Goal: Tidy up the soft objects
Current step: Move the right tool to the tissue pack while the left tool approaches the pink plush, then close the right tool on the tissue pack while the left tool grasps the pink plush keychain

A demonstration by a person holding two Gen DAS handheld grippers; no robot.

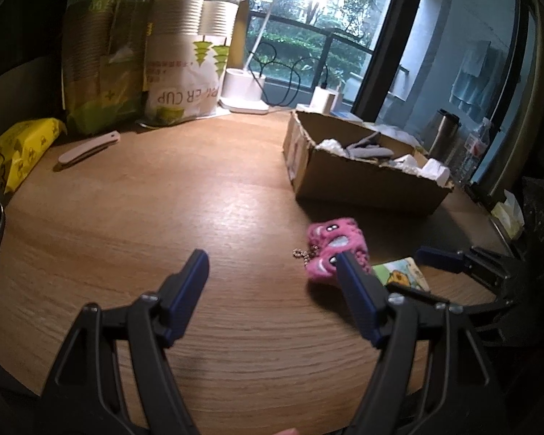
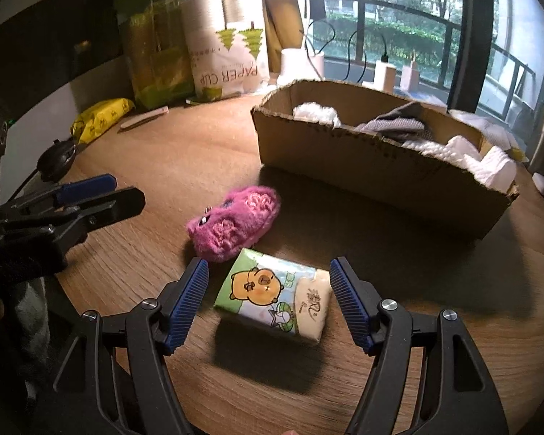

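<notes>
A pink plush toy with a bead chain lies on the wooden table in front of a cardboard box; it also shows in the left wrist view. A tissue pack with a cartoon bear lies just before it, between the open fingers of my right gripper, not touched. My left gripper is open and empty above the table, its right finger overlapping the plush in view. The box holds white and grey soft items. The left gripper shows in the right wrist view, the right gripper in the left wrist view.
Two paper cup packs stand at the back left beside a white desk lamp. A yellow packet and a pale flat stick lie at the left. A steel tumbler stands behind the box.
</notes>
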